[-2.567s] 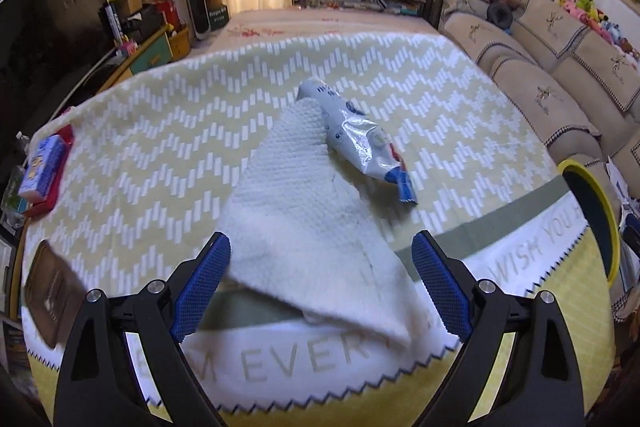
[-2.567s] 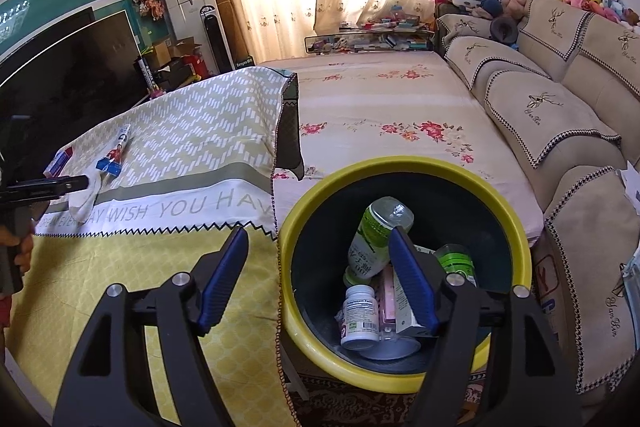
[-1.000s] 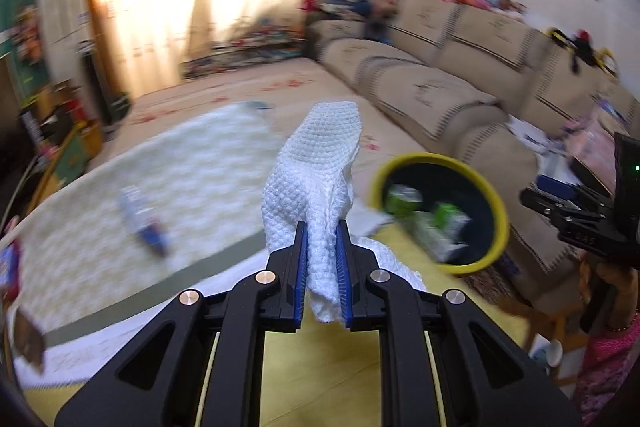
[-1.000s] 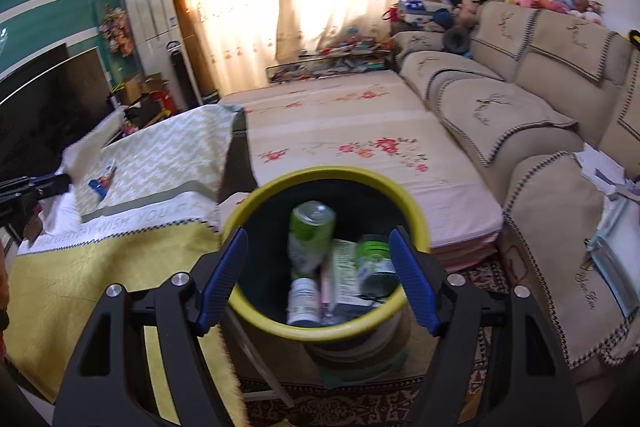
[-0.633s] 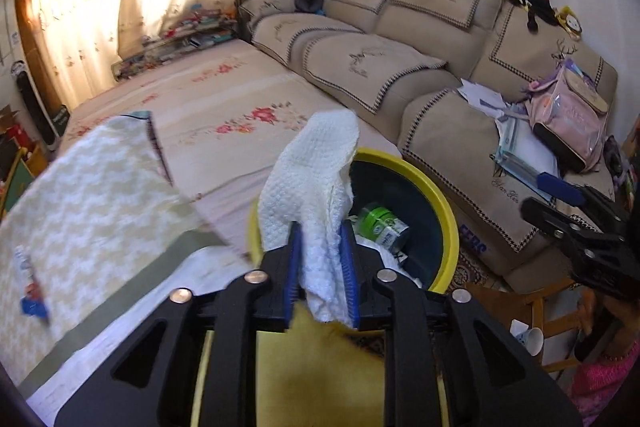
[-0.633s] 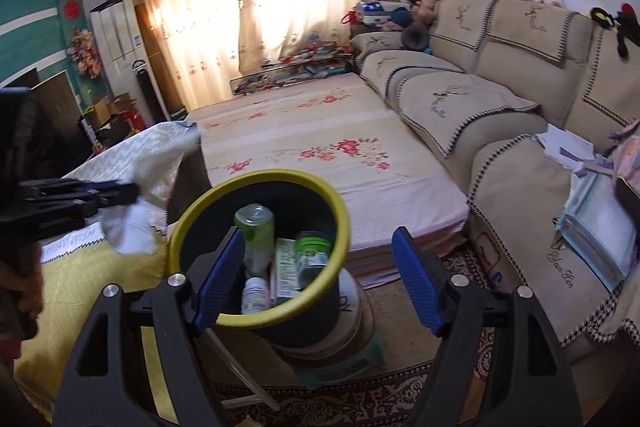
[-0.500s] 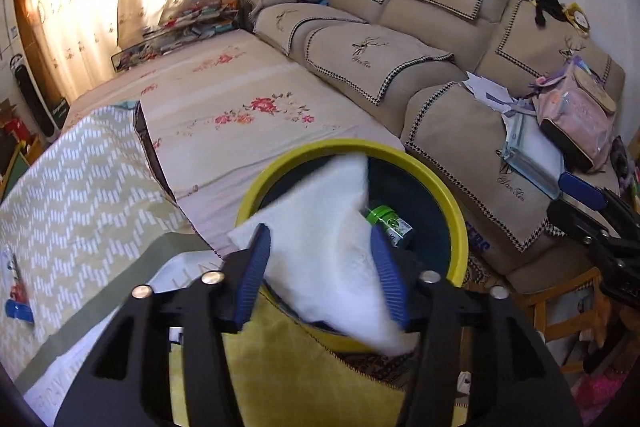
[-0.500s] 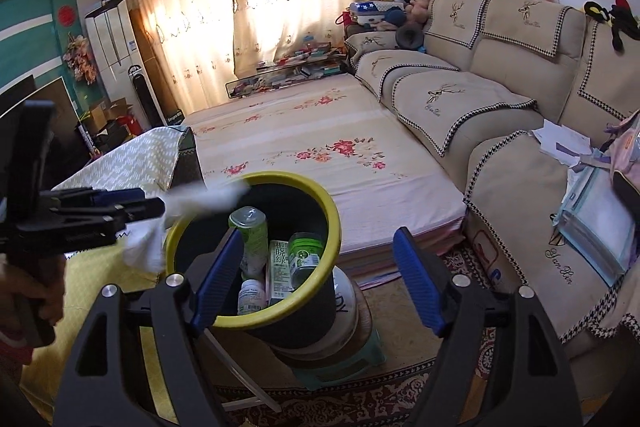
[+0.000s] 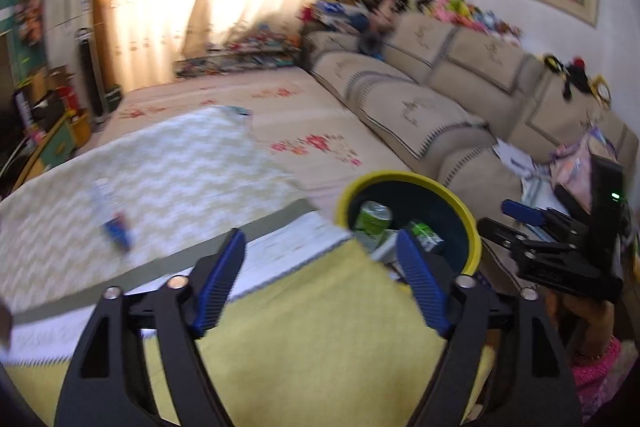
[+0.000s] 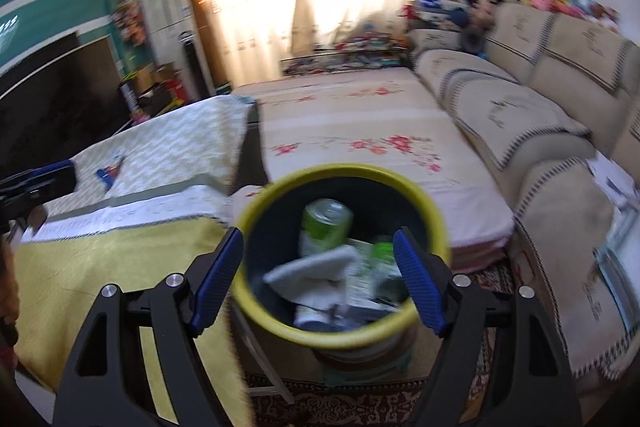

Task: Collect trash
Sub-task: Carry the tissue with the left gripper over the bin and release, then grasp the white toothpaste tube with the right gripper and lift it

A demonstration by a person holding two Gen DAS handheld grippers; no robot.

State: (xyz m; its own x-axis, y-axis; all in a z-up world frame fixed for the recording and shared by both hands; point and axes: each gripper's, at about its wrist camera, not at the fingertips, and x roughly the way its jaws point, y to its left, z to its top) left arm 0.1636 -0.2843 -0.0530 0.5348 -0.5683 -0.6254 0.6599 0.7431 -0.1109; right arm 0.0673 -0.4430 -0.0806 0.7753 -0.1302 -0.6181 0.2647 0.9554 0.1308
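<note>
The yellow-rimmed dark bin (image 10: 340, 337) stands beside the table's corner, holding a green can (image 10: 326, 223), bottles and the white cloth (image 10: 316, 275) lying on top. My right gripper (image 10: 318, 279) hovers open just above the bin mouth, nothing between its fingers. My left gripper (image 9: 320, 283) is over the yellow tablecloth (image 9: 300, 339), its jaws opening, with nothing between them; the bin (image 9: 472, 227) lies just beyond its right finger. A squeezed tube (image 9: 114, 223) with a blue end lies on the zigzag cloth to the left, also blurred in the right wrist view as the tube (image 10: 110, 169).
A beige sofa (image 9: 440, 99) runs along the right wall. A flowered pink mat (image 10: 360, 131) covers the low platform behind the bin. The bin rests on a green stool (image 10: 368, 367) over a patterned rug. A dark screen (image 10: 52, 91) stands far left.
My left gripper carried the white cloth from the table over the bin, opened and dropped it in, then swung back left over the table. The right gripper stayed open over the bin.
</note>
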